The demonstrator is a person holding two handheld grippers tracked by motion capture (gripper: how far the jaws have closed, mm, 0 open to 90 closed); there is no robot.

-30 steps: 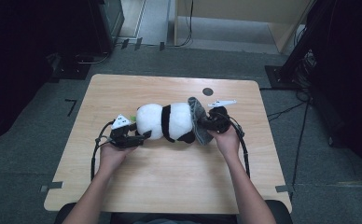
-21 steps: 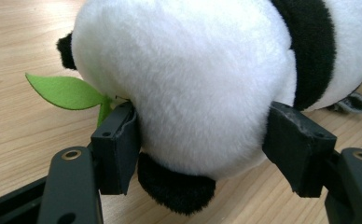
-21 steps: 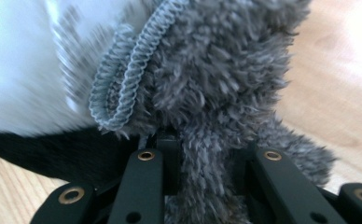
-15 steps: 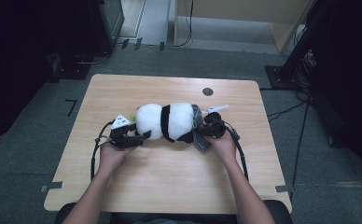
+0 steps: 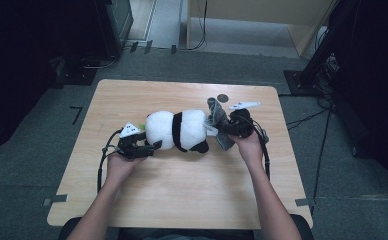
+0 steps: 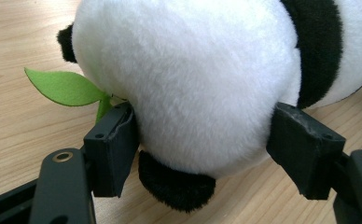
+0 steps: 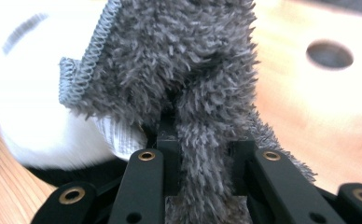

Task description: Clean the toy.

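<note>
A black-and-white panda plush (image 5: 177, 130) lies on its side in the middle of the wooden table (image 5: 182, 195). My left gripper (image 5: 152, 146) is at its left end. In the left gripper view the two jaws press on either side of the plush's round white part (image 6: 193, 84), shut on it. A green felt leaf (image 6: 62, 86) sticks out beside the left jaw. My right gripper (image 5: 221, 129) is at the plush's right end, shut on a fuzzy grey cloth (image 5: 216, 116). The cloth (image 7: 179, 60) bunches up between the jaws and rests against the white plush (image 7: 30, 93).
A small dark round hole (image 5: 223, 98) sits in the tabletop just behind the cloth, also seen as a hole (image 7: 329, 54) in the right gripper view. Cables trail from both grippers toward the person. Dark equipment and cables stand on the floor around the table.
My right gripper has shifted slightly right and away with the grey cloth, which now stands up at the plush's right end. The left gripper and the plush have stayed put.
</note>
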